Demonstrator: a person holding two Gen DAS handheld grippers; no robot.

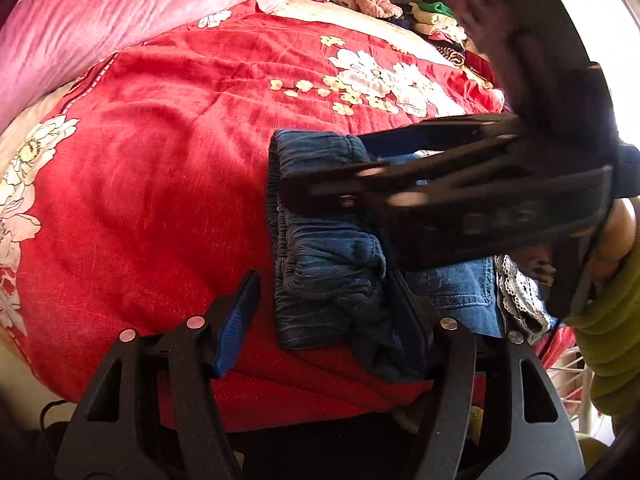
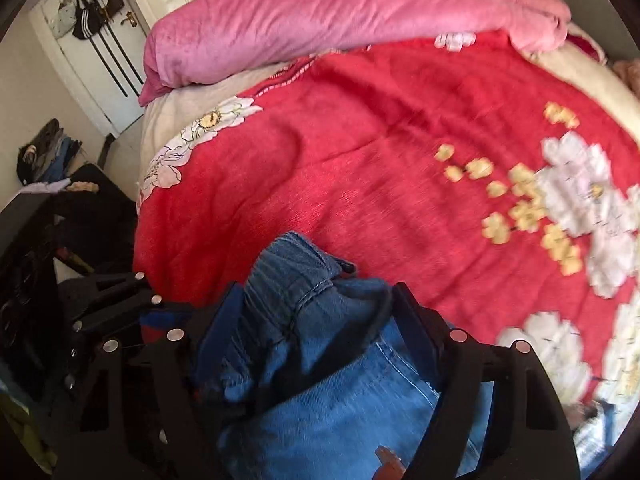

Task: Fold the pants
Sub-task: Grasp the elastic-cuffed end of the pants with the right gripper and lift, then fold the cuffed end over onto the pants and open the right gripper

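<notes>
Blue denim pants (image 1: 328, 276) lie bunched at the near edge of a bed, on a red flowered blanket (image 1: 160, 160). My left gripper (image 1: 324, 312) straddles the gathered waistband. Its right finger lies against the denim, while red blanket shows between the blue left pad (image 1: 236, 320) and the cloth, so it is open. From the right, my right gripper (image 1: 320, 164) reaches over the same waistband. In the right wrist view the pants (image 2: 312, 340) fill the gap of the right gripper (image 2: 316, 316) and touch both fingers.
A pink quilt (image 2: 340, 16) lies along the far side of the bed. Loose clothes (image 1: 432, 16) are heaped at the far right corner. A white lace garment (image 1: 520, 296) and a green sleeve (image 1: 608, 344) are at the right. A door with hanging bags (image 2: 92, 16) stands beyond the bed.
</notes>
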